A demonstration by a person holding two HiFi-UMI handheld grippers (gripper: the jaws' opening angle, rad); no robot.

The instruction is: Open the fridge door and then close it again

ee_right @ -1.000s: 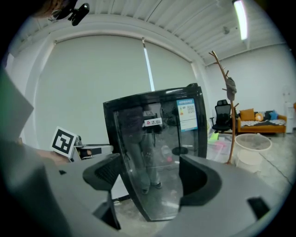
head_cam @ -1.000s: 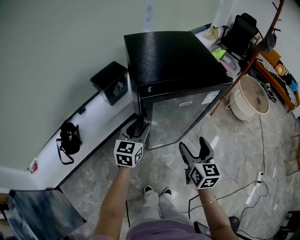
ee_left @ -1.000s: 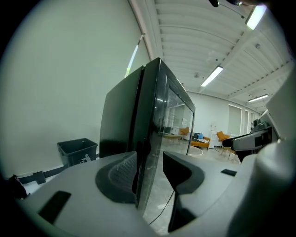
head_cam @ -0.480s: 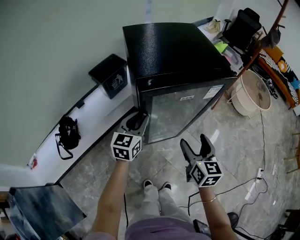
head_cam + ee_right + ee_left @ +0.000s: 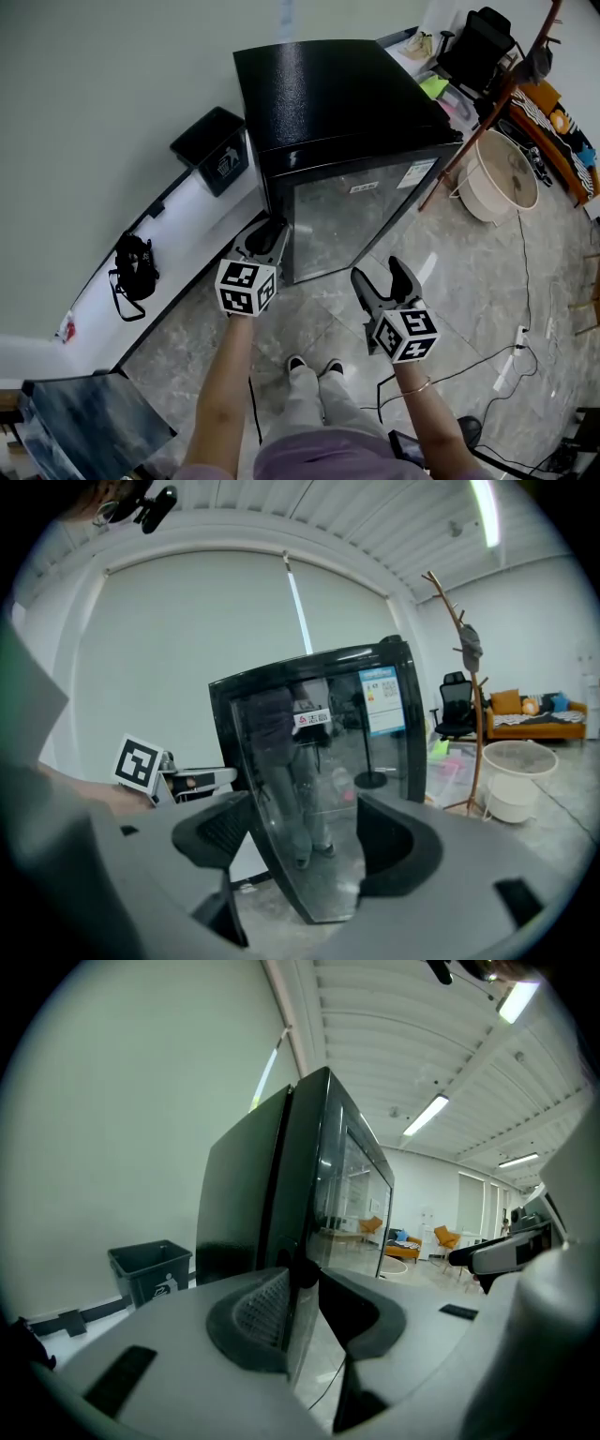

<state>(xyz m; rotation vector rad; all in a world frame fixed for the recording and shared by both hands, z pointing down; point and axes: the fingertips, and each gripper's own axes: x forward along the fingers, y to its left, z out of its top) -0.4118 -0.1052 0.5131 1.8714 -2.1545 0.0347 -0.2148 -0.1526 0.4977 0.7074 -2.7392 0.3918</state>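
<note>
Black-cased, the fridge (image 5: 337, 94) stands on the tiled floor (image 5: 469, 281), with its glass fridge door (image 5: 352, 220) shut flush and facing the person. At the fridge's front left corner, low down, the left gripper (image 5: 269, 234) meets the door's left edge (image 5: 298, 1269). Its jaws have just been closing and now clasp that edge, one pad on the glass face and the other round the side.

The right gripper (image 5: 380, 274) hangs in front of the fridge, off the door's lower right corner and well apart from it. Its jaws have just narrowed a little but stand released, with nothing between them; the door shows only beyond the gap.

The clasped edge runs upright. The hinge probably lies along the fridge's right side, though no view shows it. On that reading, the coming pull should carry the edge out from the fridge toward the person in an arc. The left hand is the nearer and working one.
</note>
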